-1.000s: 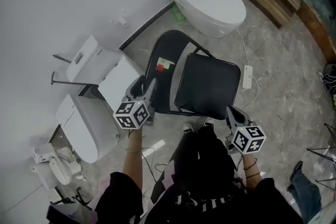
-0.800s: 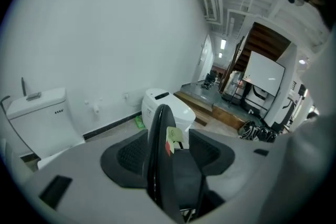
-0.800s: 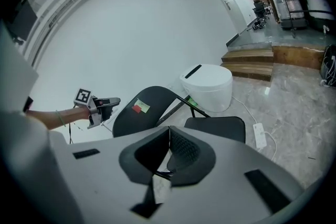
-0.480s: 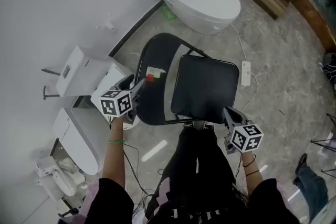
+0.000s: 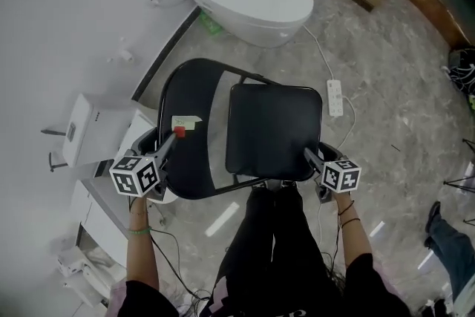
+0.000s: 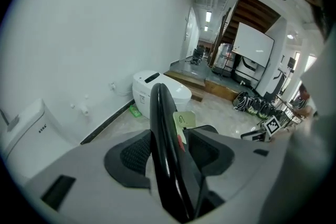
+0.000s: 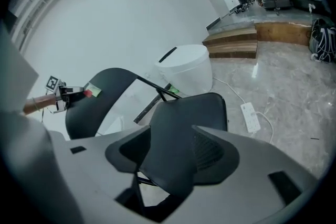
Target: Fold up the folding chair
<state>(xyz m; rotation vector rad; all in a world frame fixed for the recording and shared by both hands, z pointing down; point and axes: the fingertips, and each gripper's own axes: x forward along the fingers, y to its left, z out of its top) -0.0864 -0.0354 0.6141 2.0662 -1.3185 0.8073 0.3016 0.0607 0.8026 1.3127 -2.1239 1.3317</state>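
- The folding chair is seen standing unfolded on the floor, directly before the person.
- The left claw is spread wide. The backrest rim lies between its jaws, not pinched.
- The right claw is opening, with the seat corner between its jaws.
- The frame is judged stiff, smooth and fairly heavy — backrest rim and seat front are the places to be gripped.

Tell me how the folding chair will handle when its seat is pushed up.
The seat looks like a rigid panel, so it should pivot rather than flex. The thin tube frame suggests a light chair that may slide on the smooth floor. The glossy backrest could be slippery.
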